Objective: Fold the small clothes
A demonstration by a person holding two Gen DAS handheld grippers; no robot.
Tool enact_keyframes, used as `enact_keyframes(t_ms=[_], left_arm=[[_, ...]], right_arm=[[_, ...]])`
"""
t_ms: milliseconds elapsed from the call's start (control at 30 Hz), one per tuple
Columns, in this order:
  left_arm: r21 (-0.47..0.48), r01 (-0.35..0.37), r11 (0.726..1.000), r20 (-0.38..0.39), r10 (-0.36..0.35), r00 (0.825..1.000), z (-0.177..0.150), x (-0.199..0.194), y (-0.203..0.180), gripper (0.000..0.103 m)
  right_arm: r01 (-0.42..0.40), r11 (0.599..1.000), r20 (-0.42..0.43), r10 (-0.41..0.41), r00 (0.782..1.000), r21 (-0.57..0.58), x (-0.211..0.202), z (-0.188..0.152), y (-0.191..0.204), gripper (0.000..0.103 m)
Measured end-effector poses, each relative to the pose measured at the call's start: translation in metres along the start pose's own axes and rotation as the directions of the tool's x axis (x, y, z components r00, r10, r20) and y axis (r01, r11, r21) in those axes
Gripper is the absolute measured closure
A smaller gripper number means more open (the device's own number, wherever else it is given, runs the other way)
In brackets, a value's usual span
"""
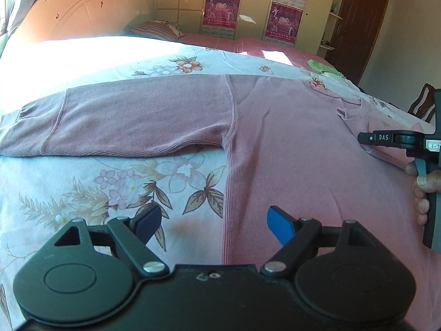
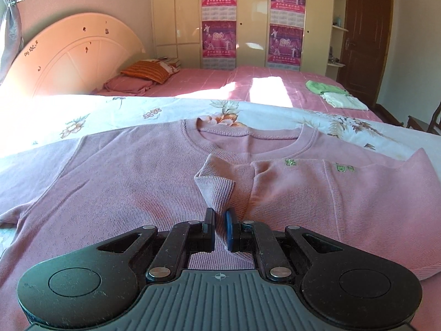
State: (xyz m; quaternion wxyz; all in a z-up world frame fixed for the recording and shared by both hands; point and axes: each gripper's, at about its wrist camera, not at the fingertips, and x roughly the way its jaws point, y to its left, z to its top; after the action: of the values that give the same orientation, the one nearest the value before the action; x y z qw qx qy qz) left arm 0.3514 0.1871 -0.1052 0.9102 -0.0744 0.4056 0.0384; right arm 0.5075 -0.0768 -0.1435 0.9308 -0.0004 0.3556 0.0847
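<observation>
Left claw (image 1: 213, 224): fingers spread wide apart, nothing between them; it hangs low over the bed, straddling the shirt's side edge.
Right claw (image 2: 220, 230): fingers pressed together on the cuff; in the left wrist view it shows at the far right edge (image 1: 369, 138), with the hand (image 1: 423, 193) gripping its handle.
Shirt (image 1: 303, 143): pink, long-sleeved, lying flat and face up on the sheet; its body runs ahead and to the right of the left claw, and spreads beneath and ahead of the right claw.
Collar (image 2: 249, 142): round, straight ahead of the right claw, beyond the cuff.
Left sleeve (image 1: 118, 121): stretched out flat, ahead and to the left of the left claw, well apart from it.
Right sleeve (image 2: 344, 187): folded in across the chest, lying ahead and to the right of the right claw.
Cuff (image 2: 217, 187): the end of the right sleeve, standing up in a ridge just ahead of the right claw and running down between its fingers.
Sheet (image 1: 115, 182): pale with flower print, under the shirt; bare part just ahead and left of the left claw.
Folded clothes (image 2: 336, 95): green and white, far ahead and right of the right claw, on the pink bedspread (image 2: 220, 80).
Pillow (image 2: 147, 71): striped orange, far ahead and left of the right claw, by the headboard (image 2: 71, 55).
</observation>
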Motion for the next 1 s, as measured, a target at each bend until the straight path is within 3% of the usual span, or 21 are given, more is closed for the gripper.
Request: enact_keyframes(t_ms=[167, 233, 300, 400, 433, 500, 733, 867, 1000], left_arm=[[-0.017, 0.030, 0.999, 0.019, -0.030, 0.999, 0.006, 0.003, -0.005, 0.014], [-0.020, 0.066, 0.998, 0.027, -0.066, 0.997, 0.012, 0.009, -0.014, 0.015], [-0.014, 0.131, 0.991, 0.032, -0.130, 0.991, 0.019, 0.017, -0.028, 0.028], [-0.002, 0.224, 0.975, 0.041, -0.224, 0.974, 0.034, 0.036, -0.061, 0.034], [0.002, 0.249, 0.969, 0.045, -0.249, 0.968, 0.040, 0.043, -0.074, 0.034], [0.006, 0.296, 0.955, 0.045, -0.296, 0.954, 0.049, 0.057, -0.099, 0.029], [-0.060, 0.362, 0.930, -0.024, -0.364, 0.931, 0.064, 0.115, -0.159, 0.038], [-0.084, 0.368, 0.926, -0.004, -0.370, 0.929, 0.070, 0.129, -0.175, 0.039], [-0.068, 0.376, 0.924, 0.006, -0.376, 0.926, 0.078, 0.143, -0.191, 0.055]], right_arm=[[0.020, 0.996, 0.029, -0.017, 0.999, -0.092, -0.002, -0.010, 0.008, 0.095], [0.024, 0.998, 0.063, -0.020, 0.998, -0.061, -0.015, -0.012, -0.003, 0.094], [0.019, 1.000, 0.081, -0.017, 0.997, -0.016, -0.027, -0.015, -0.019, 0.093], [0.042, 0.999, 0.095, -0.045, 0.994, 0.033, -0.045, -0.019, -0.047, 0.092], [0.041, 0.998, 0.094, -0.044, 0.995, 0.037, -0.049, -0.021, -0.054, 0.089], [0.057, 0.998, 0.122, -0.060, 0.991, 0.026, -0.060, -0.025, -0.065, 0.056], [0.116, 0.980, 0.103, -0.133, 0.986, 0.159, -0.080, -0.042, -0.124, 0.058], [0.153, 0.955, 0.068, -0.176, 0.982, 0.254, -0.088, -0.056, -0.162, 0.061], [0.180, 0.925, 0.050, -0.208, 0.977, 0.335, -0.098, -0.065, -0.195, 0.061]])
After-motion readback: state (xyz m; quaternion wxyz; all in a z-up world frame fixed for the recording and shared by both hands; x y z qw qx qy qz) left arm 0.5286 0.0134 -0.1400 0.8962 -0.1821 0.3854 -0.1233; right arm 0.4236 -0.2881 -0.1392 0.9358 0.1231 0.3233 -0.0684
